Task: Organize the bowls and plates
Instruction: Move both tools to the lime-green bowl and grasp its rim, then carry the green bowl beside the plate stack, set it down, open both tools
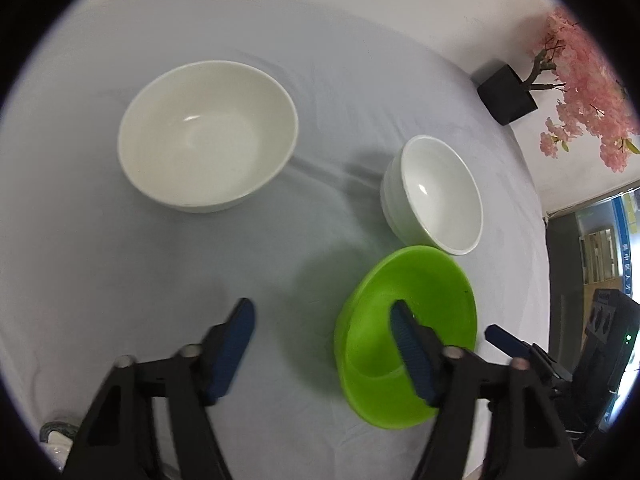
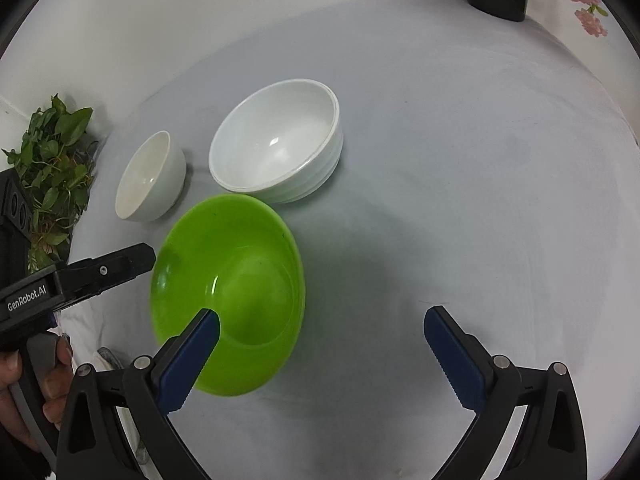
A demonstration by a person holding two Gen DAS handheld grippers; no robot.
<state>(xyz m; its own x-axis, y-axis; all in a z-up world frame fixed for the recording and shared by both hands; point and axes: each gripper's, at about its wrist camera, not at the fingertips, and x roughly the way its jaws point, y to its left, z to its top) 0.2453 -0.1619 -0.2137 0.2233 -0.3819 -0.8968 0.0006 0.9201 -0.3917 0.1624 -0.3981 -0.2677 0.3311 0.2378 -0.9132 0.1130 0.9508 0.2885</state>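
A staged tabletop in a lab or office room: a table under a pale grey cloth [image 2: 480,160], a fake pink blossom tree [image 1: 580,92] in a black pot [image 1: 506,94], a leafy green plant [image 2: 52,168], plain white walls.

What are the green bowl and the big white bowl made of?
The green bowl looks like plastic: very bright colour, thin rim, soft shine. The big white bowl looks like glazed ceramic: thick wall, small sharp glints. I can't be sure from looks alone.
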